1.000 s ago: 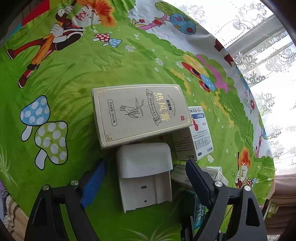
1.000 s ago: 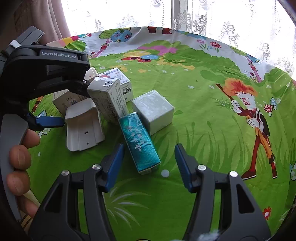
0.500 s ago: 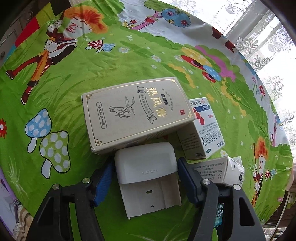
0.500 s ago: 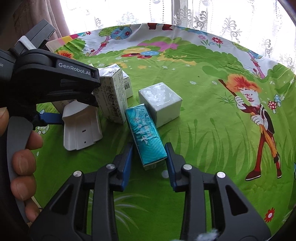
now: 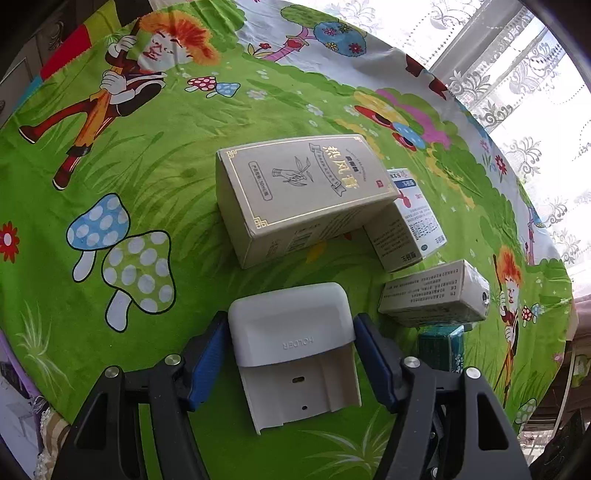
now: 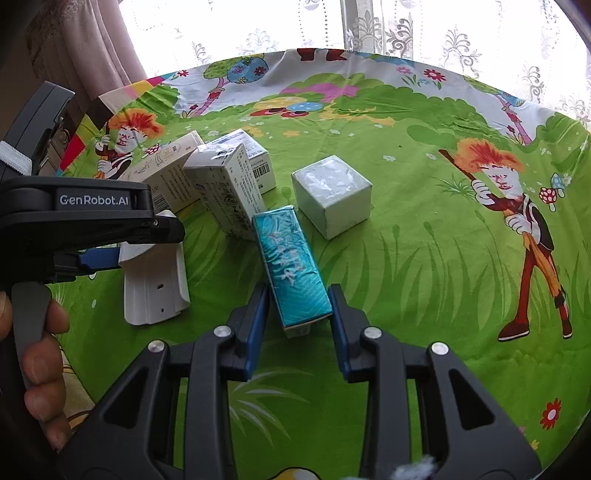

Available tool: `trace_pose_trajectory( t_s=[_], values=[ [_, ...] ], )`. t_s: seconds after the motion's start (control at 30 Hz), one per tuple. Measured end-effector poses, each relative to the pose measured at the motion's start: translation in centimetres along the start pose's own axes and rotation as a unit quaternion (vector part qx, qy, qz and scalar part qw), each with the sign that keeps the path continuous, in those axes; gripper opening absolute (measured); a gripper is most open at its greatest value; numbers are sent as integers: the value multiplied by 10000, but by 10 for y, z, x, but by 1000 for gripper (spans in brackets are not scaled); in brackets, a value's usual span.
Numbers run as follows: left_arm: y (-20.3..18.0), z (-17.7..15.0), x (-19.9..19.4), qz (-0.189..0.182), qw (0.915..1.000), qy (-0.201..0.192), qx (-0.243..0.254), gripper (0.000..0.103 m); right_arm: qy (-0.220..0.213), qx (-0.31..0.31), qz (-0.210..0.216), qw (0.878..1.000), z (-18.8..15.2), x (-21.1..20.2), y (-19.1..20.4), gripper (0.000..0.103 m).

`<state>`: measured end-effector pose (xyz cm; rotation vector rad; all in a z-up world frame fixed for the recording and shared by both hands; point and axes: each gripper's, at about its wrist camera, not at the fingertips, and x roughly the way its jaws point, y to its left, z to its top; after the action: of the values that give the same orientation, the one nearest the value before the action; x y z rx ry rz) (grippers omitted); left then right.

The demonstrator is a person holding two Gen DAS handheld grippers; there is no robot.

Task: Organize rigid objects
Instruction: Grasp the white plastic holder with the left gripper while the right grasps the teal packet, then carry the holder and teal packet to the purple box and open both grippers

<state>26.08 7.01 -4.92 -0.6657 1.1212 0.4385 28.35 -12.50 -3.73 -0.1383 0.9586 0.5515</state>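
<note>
"HOLDER" was embossed on the white plastic holder [image 5: 291,332], which lay flat on the bench [image 5: 177,122], clamped between the left gripper's [image 5: 290,356] jaws. A teal carton [image 6: 293,269], its long axis running away from the camera, was clamped by the right gripper's [image 6: 297,317] jaws. "GenRobot.AI" was printed on the left gripper.

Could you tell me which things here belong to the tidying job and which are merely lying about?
In hand:
- white holder, clamped in the left tongs
- teal box, clamped in the right tongs

Waiting their turn:
- gold-trimmed box
- blue-and-white box
- white printed box
- white cube

Merely there: tablecloth, curtains
</note>
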Motion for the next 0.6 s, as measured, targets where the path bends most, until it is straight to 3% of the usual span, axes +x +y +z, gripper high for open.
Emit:
trace_pose_trajectory(
  t_s=[0.6],
  values=[
    [55,-30,-61,-562,9977,-337,-160,68,-227,-152,24,9996,-14,-51,26,36]
  ],
)
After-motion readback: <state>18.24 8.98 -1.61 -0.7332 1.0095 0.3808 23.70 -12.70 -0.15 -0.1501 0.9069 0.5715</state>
